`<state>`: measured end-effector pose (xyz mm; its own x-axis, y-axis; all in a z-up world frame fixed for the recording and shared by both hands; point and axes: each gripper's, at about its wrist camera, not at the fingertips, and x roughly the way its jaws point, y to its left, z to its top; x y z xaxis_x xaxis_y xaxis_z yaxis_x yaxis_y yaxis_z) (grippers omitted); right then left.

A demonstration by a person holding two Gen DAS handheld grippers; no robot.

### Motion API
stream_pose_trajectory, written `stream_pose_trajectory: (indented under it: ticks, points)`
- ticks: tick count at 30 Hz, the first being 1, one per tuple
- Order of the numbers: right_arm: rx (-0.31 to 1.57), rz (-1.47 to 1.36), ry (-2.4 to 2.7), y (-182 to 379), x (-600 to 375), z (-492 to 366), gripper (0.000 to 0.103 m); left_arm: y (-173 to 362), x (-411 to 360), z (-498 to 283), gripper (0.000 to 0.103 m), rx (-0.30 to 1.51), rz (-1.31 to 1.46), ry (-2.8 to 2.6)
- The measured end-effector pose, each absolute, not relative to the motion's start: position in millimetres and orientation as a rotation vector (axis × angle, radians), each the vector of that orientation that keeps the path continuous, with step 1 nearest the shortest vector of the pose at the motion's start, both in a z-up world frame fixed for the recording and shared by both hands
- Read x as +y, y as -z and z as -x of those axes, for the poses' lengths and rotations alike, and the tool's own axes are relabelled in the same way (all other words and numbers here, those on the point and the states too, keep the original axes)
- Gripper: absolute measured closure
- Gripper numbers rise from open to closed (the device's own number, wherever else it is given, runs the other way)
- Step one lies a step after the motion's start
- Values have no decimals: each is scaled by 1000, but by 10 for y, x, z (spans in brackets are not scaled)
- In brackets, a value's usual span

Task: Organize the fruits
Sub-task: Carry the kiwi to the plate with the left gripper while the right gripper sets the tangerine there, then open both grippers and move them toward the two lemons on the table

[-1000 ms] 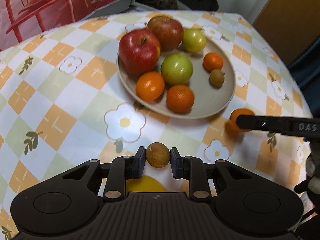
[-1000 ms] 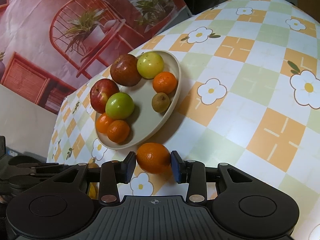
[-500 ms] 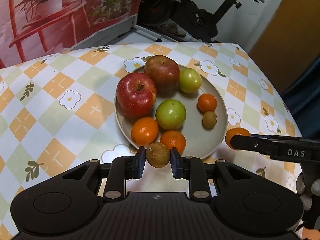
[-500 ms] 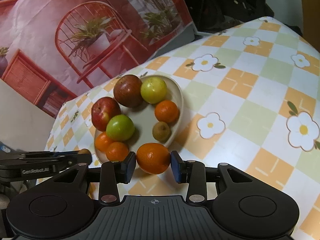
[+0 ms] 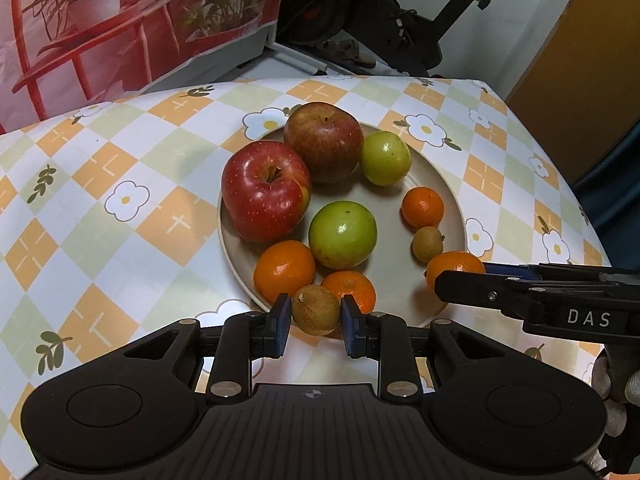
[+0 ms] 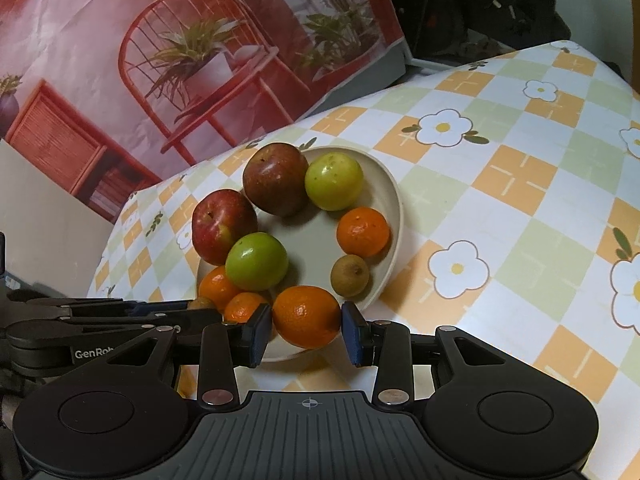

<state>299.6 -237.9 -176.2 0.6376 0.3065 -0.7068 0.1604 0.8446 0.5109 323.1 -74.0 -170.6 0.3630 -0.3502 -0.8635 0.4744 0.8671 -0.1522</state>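
A beige plate [image 5: 440,184] [image 6: 390,196] on the flowered tablecloth holds two red apples, two green fruits, three small oranges and a small brown fruit. My left gripper [image 5: 315,317] is shut on a small brown fruit [image 5: 315,309], held above the plate's near rim. In the right wrist view my right gripper [image 6: 307,330] is shut on an orange [image 6: 306,316] over the plate's near edge. That gripper also reaches in from the right in the left wrist view, where its orange [image 5: 454,266] shows beside the plate's right rim.
The checked tablecloth [image 5: 120,208] covers the whole table. Its far edge drops off toward a red-printed backdrop [image 5: 100,20] and an exercise bike [image 5: 400,20]. A gloved hand [image 5: 616,380] shows at the lower right of the left wrist view.
Both grippers have moved toward the plate with their fruit, rising a little. The brown fruit and the orange went from over the tablecloth to over the plate's near rim.
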Motion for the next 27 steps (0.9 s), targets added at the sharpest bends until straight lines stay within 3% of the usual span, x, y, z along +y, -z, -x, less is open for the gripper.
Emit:
stream_pose_trajectory:
  ticks: [7, 27]
  points:
    - [887, -570, -88, 1762, -2372, -3015, 66, 1692, -683, -3256, 67, 1075, -103, 531]
    - [851, -480, -97, 1595, -2258, -2761, 65, 1284, -340, -2862, 67, 907, -77, 458]
